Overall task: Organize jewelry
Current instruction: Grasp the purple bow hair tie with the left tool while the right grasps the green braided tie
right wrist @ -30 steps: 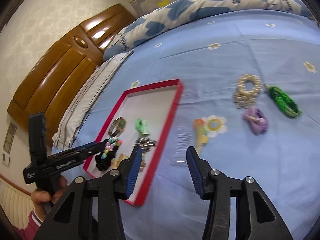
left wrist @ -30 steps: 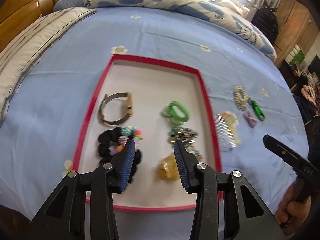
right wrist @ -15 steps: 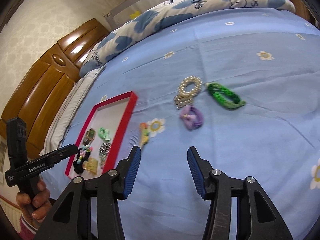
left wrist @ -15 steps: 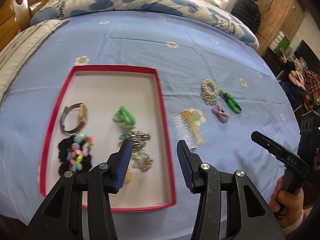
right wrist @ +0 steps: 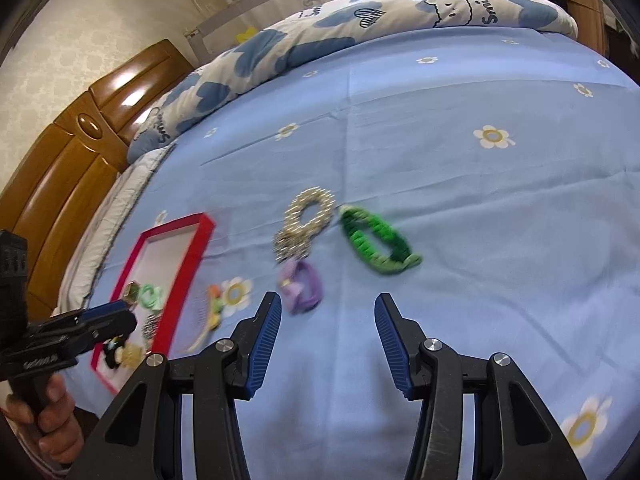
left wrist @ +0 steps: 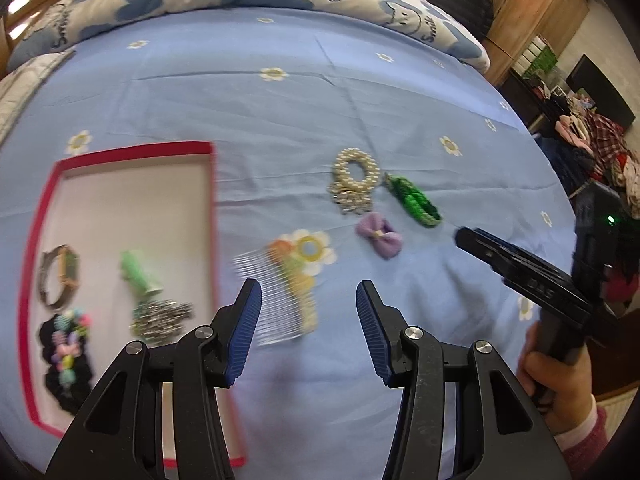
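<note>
- A clear hair comb point(left wrist: 288, 300) with a flowered spine lies on the blue bedsheet point(left wrist: 280, 120), just right of the red tray point(left wrist: 214, 216).
- Beyond it a pearl ring point(left wrist: 355, 170), a green braided band point(left wrist: 416, 200) and a purple bow point(left wrist: 380, 235) sit close together.
- The left gripper point(left wrist: 308, 320) hovers low over the comb, jaws spread, holding nothing.
- The right gripper point(right wrist: 327, 340) points at the bow, jaws wide apart and empty.
- The tray holds a watch point(left wrist: 60, 276) and hair ties.
</note>
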Available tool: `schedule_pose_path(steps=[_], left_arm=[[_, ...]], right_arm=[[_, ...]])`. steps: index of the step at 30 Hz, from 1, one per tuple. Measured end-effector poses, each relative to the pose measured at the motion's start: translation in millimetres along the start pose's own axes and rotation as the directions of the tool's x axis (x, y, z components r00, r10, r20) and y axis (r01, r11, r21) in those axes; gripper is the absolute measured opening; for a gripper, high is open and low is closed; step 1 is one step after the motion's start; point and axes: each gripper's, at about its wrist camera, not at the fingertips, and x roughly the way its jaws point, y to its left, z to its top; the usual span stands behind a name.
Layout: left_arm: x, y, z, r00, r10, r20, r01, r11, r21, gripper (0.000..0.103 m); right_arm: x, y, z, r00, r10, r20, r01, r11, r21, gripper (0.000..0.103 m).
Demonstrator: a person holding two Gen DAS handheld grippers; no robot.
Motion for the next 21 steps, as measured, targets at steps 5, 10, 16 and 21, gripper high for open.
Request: schedule_pose_path(steps=[5,10,16,21], left_arm=[[32,-25,10,0.999,-0.027,-0.045,0.027,1.0,-0.004,0.048],[64,-41,16,0.996,-0.025,-0.089,0.025,1.0,0.005,0.048],[100,-51,25,0.991,-0.006,-0.132,0.007,1.0,0.008,0.048],[111,-50,30,0.991,-0.013,-0.133,0.015,1.0,0.018,0.02]], right_arm=[[21,-16,19,1.0,-0.027,-0.017,0.026,0.998,-0.059,0.051],[48,-24,33,0.997,-0.022,-0.068,0.013,0.992,-0.129,0.051],[73,-31,32,0.991,-0.026,-0.129,0.003,0.985,-0.175,0.03],[67,-43,31,0.993,0.019,-0.116,-0.034,0.992,-0.124,0.015]])
